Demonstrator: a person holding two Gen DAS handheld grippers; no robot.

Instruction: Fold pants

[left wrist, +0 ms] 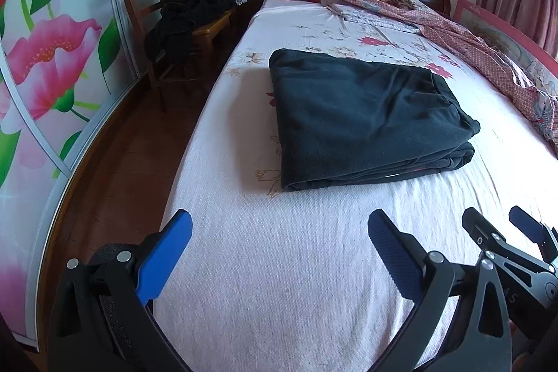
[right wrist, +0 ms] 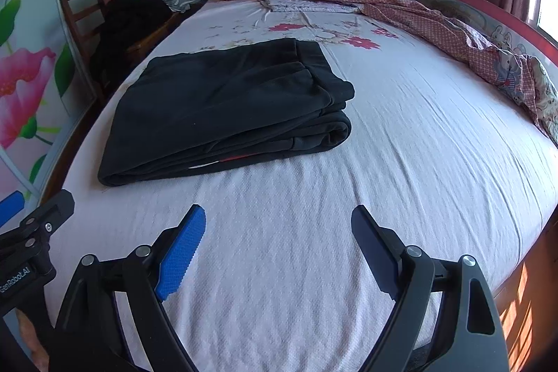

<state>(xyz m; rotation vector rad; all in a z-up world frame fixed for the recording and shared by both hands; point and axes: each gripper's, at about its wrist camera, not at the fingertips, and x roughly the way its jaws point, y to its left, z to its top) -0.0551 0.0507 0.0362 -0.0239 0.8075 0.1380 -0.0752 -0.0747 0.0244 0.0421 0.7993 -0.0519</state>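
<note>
Though rumpled, dark pants (right wrist: 226, 107) folded flat.

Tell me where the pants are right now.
The pants lie folded on the bed, near its left edge in both wrist views, beyond both open hand-held grippers and nearest the chair.

The pants (left wrist: 362, 121) are dark, near black, of soft thick cloth — folded into a flat, roughly square bundle of several layers. They lie on the bed sheet (left wrist: 279, 267) toward its left side, the layered edges facing the cameras — a sliver of red and white shows between layers.
</note>
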